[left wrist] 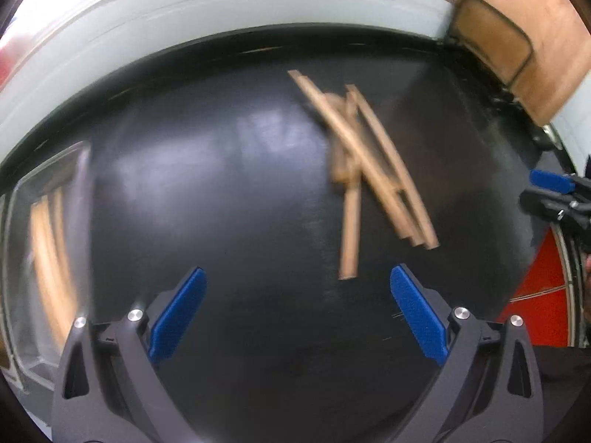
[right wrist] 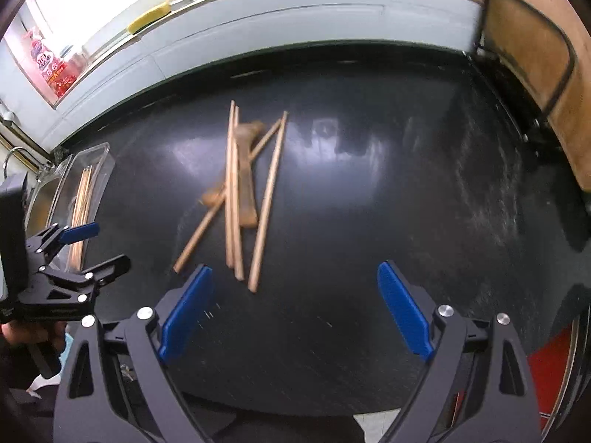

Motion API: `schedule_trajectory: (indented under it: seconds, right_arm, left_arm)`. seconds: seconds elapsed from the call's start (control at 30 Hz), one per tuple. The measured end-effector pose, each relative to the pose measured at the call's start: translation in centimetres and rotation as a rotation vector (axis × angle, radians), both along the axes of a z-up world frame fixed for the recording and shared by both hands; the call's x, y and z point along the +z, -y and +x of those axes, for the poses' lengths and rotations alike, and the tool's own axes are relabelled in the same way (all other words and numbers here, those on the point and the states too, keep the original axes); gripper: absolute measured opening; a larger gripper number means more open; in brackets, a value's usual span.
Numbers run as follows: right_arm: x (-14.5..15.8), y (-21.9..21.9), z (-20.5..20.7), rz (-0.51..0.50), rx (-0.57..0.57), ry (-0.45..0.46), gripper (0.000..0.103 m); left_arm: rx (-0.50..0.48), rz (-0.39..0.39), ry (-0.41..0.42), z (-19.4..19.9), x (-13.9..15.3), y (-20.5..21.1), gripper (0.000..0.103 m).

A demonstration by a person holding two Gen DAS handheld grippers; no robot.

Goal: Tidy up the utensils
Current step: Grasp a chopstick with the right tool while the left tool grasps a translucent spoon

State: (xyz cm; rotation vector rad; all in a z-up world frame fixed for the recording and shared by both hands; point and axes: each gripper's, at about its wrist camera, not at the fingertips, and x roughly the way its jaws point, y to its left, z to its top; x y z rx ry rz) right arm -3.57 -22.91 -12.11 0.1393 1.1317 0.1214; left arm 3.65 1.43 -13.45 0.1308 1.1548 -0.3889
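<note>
A loose pile of wooden chopsticks lies crossed on the black table, with a wooden spoon among them. In the left wrist view the same pile of chopsticks is blurred, above and right of my jaws. My left gripper is open with nothing between its blue pads. My right gripper is open too, just below and right of the near chopstick ends, apart from them. Each gripper shows in the other's view: left gripper, right gripper.
A clear plastic tray with several chopsticks in it stands at the table's left end; the same tray shows in the left wrist view. A grey ledge runs behind the table. A wood-backed chair stands at the right end.
</note>
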Motion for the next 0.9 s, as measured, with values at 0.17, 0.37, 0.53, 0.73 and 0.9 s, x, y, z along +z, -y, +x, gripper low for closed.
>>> schedule_trajectory:
  seconds: [0.17, 0.37, 0.53, 0.73, 0.9]
  right_arm:
    - [0.1, 1.6, 0.0, 0.006, 0.021, 0.014, 0.086]
    - [0.1, 1.7, 1.8, 0.013, 0.014, 0.022, 0.086]
    - [-0.3, 1.6, 4.1, 0.022, 0.001, 0.012, 0.086]
    - [-1.4, 1.0, 7.6, 0.003, -0.004, -0.015, 0.086]
    - [-2.9, 0.8, 10.2, 0.001, -0.018, -0.053, 0.086]
  left_arm:
    - [-0.034, 0.018, 0.018, 0.5, 0.2, 3.1, 0.097]
    - [-0.04, 0.006, 0.012, 2.6, 0.1, 4.2, 0.097]
    - [-0.028, 0.023, 0.003, 6.4, -1.5, 5.2, 0.097]
    - [-0.085, 0.098, -0.017, 10.9, -4.2, 6.5, 0.097]
    - [-0.213, 0.101, -0.085, 12.7, -6.3, 6.8, 0.097]
